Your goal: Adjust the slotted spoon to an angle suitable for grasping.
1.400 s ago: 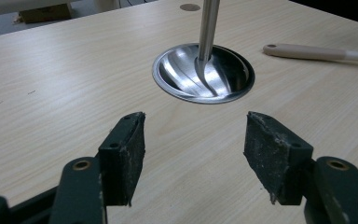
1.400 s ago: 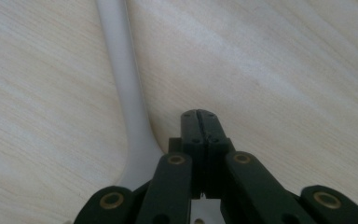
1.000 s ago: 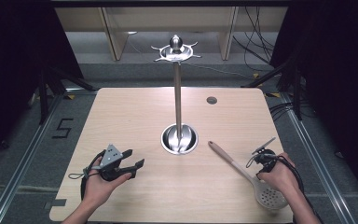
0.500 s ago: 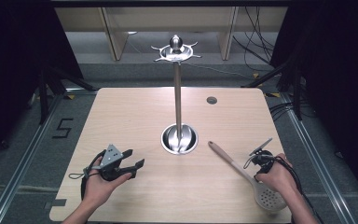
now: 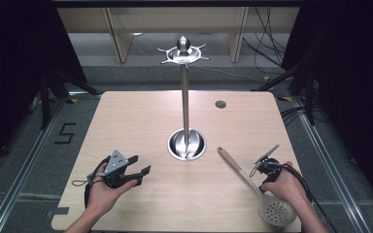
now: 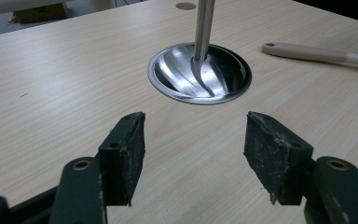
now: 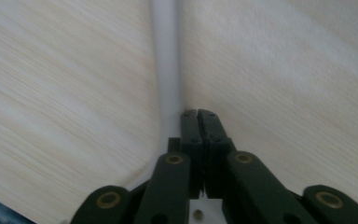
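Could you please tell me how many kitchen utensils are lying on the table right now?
1: a slotted spoon lies near the table's front right corner, at the right gripper. The stand holds none.

The right hand [image 5: 285, 187] is covering most of the right gripper [image 5: 267, 162] in the high view. In the right gripper view the spoon handle [image 7: 167, 70] is looking blurry and is running off the top edge. The pole [image 6: 204, 28] is getting cut off at the top of the left gripper view.
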Demonstrator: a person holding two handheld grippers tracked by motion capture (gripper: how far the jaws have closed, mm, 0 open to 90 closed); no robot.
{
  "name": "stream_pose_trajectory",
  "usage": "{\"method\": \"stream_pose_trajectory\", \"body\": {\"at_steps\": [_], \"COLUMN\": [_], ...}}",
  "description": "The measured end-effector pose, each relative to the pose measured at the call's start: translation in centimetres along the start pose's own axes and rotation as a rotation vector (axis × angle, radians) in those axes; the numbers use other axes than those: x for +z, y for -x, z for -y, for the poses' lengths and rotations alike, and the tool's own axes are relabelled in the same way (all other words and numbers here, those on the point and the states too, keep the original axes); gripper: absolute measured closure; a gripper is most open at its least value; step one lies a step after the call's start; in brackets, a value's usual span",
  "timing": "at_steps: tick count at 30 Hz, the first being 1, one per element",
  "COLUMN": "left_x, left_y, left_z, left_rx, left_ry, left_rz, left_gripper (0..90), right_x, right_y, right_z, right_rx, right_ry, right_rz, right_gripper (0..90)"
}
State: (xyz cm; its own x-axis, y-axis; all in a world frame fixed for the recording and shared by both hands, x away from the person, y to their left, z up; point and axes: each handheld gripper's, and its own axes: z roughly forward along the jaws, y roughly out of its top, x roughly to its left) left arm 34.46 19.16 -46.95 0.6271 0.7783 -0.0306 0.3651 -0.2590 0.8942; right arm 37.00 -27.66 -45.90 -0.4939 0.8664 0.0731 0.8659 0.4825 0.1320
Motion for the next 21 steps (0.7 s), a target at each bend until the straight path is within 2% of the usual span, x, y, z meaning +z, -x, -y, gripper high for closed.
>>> {"method": "stream_pose_trajectory", "body": {"at_steps": [3,5,6,7,8,9,10,11,13,14,16,17,21], "left_x": [0.1,0.1,0.1,0.1,0.1,0.0,0.0,0.1,0.1,0.1,0.1,0.0,0.0], "left_y": [0.0,0.0,0.0,0.0,0.0,0.0,0.0,-0.2,-0.2,-0.1,-0.2,-0.2,-0.1], "left_z": [0.0,0.0,0.0,0.0,0.0,0.0,0.0,0.0,0.1,0.1,0.0,0.0,0.0], "left_rx": [0.001,0.002,0.002,0.008,-0.001,0.000,0.000,-0.001,-0.008,-0.012,-0.001,0.001,-0.001], "left_ry": [0.000,-0.001,-0.001,-0.001,-0.001,0.000,0.000,0.006,0.010,0.015,0.008,0.006,0.007], "left_rz": [0.004,0.003,0.003,0.006,0.005,0.002,0.002,0.009,0.012,0.010,0.014,0.013,0.013], "left_gripper": [37.4,37.4,37.4,37.4,37.4,37.4,37.4,37.4,37.4,37.4,37.4,37.4,37.4], "right_x": [-0.5,-1.1,-1.1,-1.1,-1.1,-0.9,-0.9,-0.7,-0.2,-0.1,0.3,0.6,1.1], "right_y": [0.0,-0.4,-0.4,-0.8,-0.8,-1.1,-1.1,-1.3,-1.4,-1.4,-1.6,-1.5,-1.6], "right_z": [-0.6,-2.0,-2.0,-3.2,-3.2,-4.3,-4.3,-5.2,-6.0,-6.3,-6.8,-7.0,-7.4], "right_rx": [-0.008,-0.023,-0.023,-0.034,-0.034,-0.041,-0.041,-0.054,-0.057,-0.064,-0.048,-0.056,-0.052], "right_ry": [0.027,0.068,0.068,0.060,0.060,0.050,0.050,0.040,0.036,0.026,0.025,0.038,0.016], "right_rz": [0.005,-0.004,-0.004,-0.008,-0.008,-0.017,-0.017,-0.027,-0.029,-0.025,-0.029,-0.035,-0.028], "right_gripper": [83.7,80.6,80.6,78.0,78.0,75.6,75.6,72.9,70.9,69.9,69.0,68.7,68.5]}}
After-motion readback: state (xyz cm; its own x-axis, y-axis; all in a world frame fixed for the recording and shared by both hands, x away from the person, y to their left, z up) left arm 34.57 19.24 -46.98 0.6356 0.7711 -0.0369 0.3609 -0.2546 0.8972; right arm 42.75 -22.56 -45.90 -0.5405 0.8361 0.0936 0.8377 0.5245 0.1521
